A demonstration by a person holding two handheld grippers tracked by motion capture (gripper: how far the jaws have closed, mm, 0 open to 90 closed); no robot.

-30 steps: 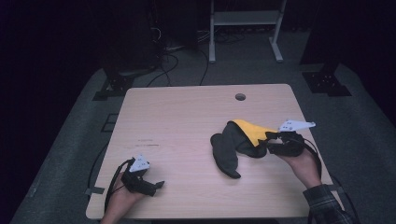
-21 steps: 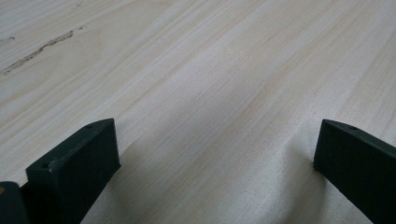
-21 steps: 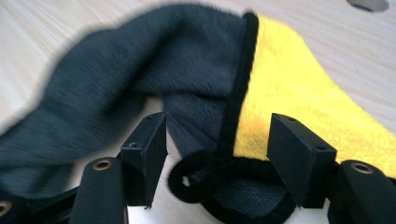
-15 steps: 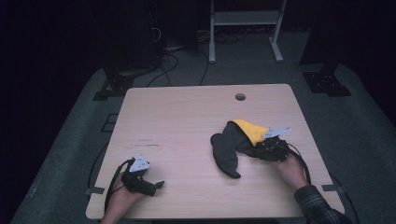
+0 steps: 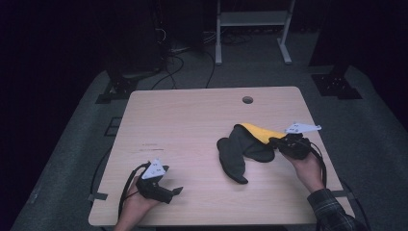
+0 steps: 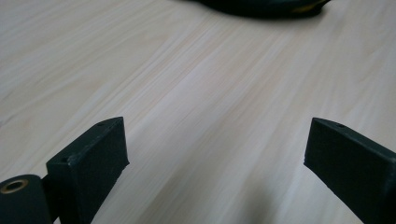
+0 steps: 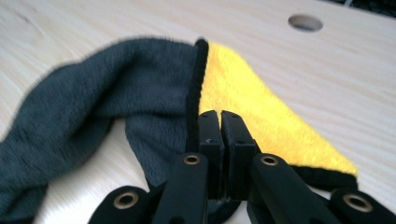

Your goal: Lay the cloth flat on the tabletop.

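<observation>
Right tongs (image 5: 275,142) shifted slightly, clenched on cloth (image 5: 243,147) | cloth runs lengthwise toward near-left | left tongs (image 5: 179,191) released

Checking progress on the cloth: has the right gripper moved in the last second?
Yes. The right gripper moved toward the person, away from the table's round hole.

Light wooden rectangular table (image 5: 192,125) with a small round hole (image 5: 248,100) near its far edge. On it, toward the right edge, lies a crumpled dark grey and yellow plush cloth (image 5: 243,147), bunched and folded.
</observation>
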